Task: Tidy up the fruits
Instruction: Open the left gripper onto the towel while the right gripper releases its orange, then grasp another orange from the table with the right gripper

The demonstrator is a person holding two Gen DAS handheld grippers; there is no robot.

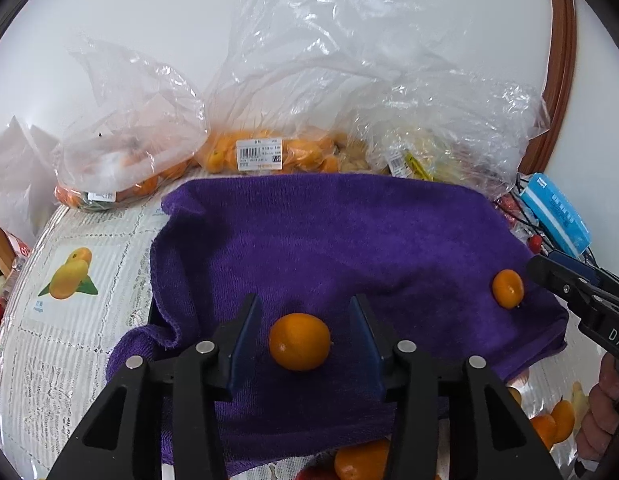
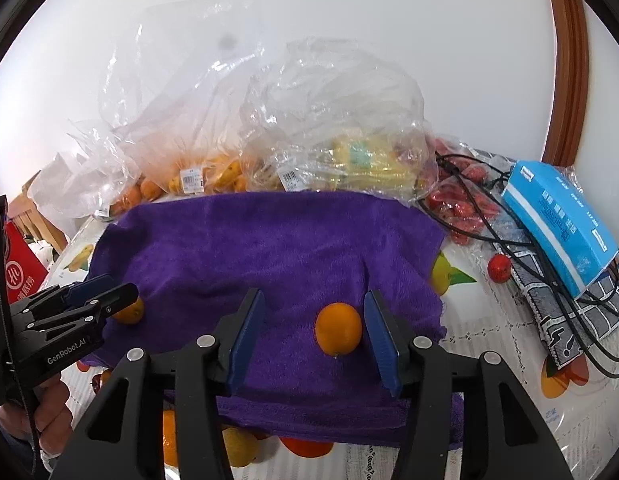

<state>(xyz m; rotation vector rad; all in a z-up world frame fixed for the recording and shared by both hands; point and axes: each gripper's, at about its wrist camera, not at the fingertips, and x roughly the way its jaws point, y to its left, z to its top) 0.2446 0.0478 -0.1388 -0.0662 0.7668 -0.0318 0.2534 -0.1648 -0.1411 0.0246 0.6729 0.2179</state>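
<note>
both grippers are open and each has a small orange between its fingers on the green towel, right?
Not quite: the towel is purple, not green, as both wrist views show. The rest holds: the left gripper and right gripper are open, each with a small orange lying untouched between its fingers.

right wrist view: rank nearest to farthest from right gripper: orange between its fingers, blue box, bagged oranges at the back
1. orange between the right gripper fingers, on the purple towel.
2. blue box, off to the right.
3. bagged oranges, back left, behind the towel.
</note>
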